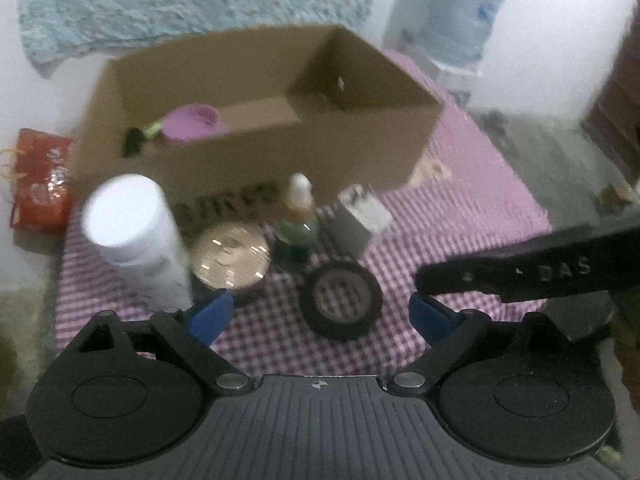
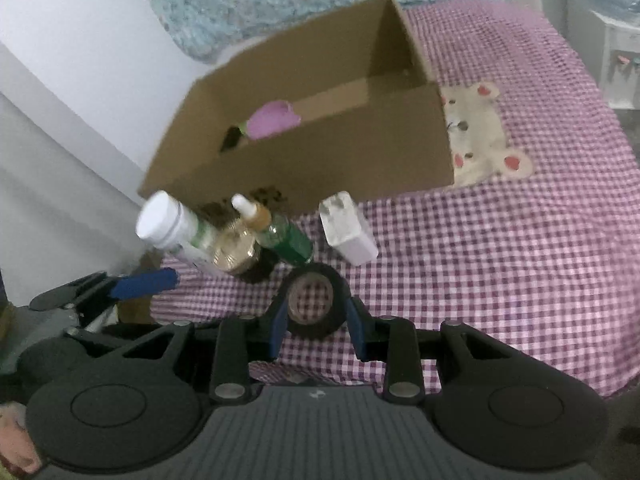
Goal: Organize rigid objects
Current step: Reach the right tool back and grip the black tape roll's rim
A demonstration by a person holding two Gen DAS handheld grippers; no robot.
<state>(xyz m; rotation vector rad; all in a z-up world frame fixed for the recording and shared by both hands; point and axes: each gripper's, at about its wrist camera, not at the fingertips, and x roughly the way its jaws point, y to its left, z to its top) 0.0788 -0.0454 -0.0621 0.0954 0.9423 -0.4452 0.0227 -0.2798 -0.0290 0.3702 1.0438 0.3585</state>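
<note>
I had the left hand-held gripper (image 1: pixel 320 316) spread wide over the purple checked cloth (image 2: pixel 500 248), nothing between its blue fingertips (image 1: pixel 212 314). The right hand-held gripper (image 2: pixel 318 330) stood partly apart, its tips flanking the black tape roll (image 2: pixel 314 300), which lay flat on the cloth; through the motion blur I could not tell whether the pads touched it.

The cardboard box (image 2: pixel 360 160) sat open behind the loose items. Inside, at its left end, lay a pink cup-like thing (image 2: pixel 274 120) beside something dark I could not make out.

In front of the box, from left: a white bottle (image 1: pixel 132 236), a gold-lidded jar (image 1: pixel 230 256) just beside it, a green dropper bottle (image 1: pixel 298 228) with a white tip, and a white charger block (image 1: pixel 360 216). The tape roll lay nearest me, in front of the dropper bottle.

A red bag (image 1: pixel 40 184) lay off the cloth's left edge. A bear motif (image 2: pixel 484 132) showed on the cloth right of the box.
</note>
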